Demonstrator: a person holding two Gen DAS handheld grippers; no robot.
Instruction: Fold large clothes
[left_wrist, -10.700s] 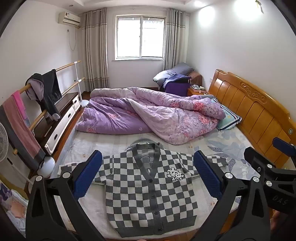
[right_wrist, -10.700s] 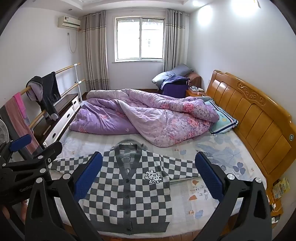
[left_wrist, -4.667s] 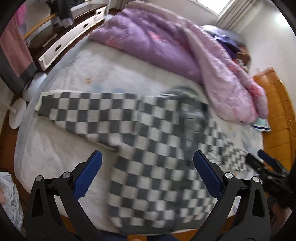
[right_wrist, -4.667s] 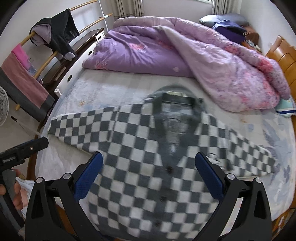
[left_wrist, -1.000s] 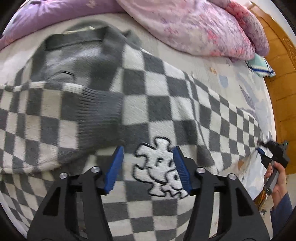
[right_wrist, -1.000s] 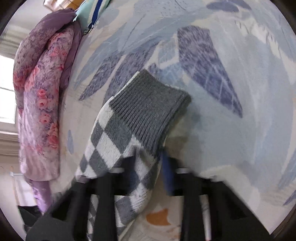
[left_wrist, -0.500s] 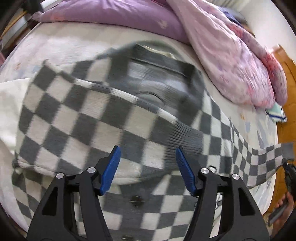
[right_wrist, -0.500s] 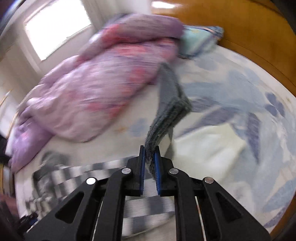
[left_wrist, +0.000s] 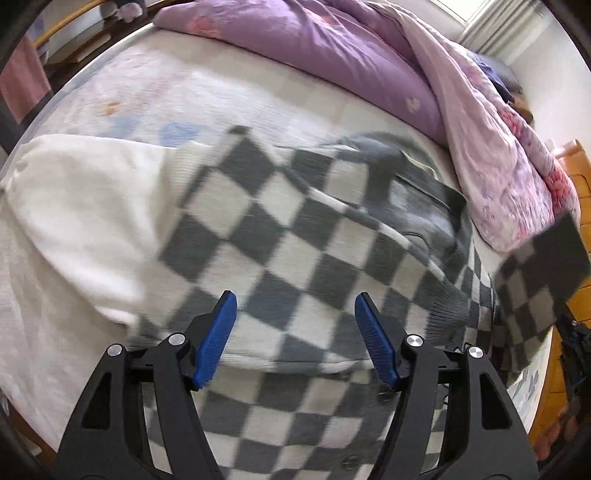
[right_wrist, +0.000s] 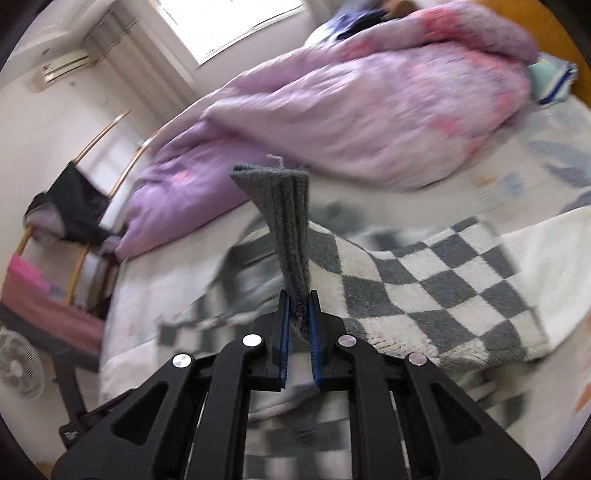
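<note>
A grey-and-white checked cardigan (left_wrist: 295, 251) lies on the bed, its left sleeve folded across the chest. My left gripper (left_wrist: 295, 332) is open and empty, just above the folded sleeve. My right gripper (right_wrist: 297, 325) is shut on the grey ribbed cuff (right_wrist: 284, 221) of the right sleeve and holds it lifted above the cardigan body (right_wrist: 424, 273). In the left wrist view the raised right sleeve (left_wrist: 535, 273) hangs in the air at the far right.
A purple quilt (left_wrist: 332, 55) is heaped across the far half of the bed. A white patterned sheet (left_wrist: 74, 206) covers the mattress. A wooden headboard (left_wrist: 576, 306) is at the right. A clothes rail with garments (right_wrist: 70, 206) and a fan (right_wrist: 18, 365) stand left of the bed.
My right gripper has carried the right sleeve cuff up and leftward over the cardigan. My left gripper has drawn back slightly from the folded left sleeve, still open.
</note>
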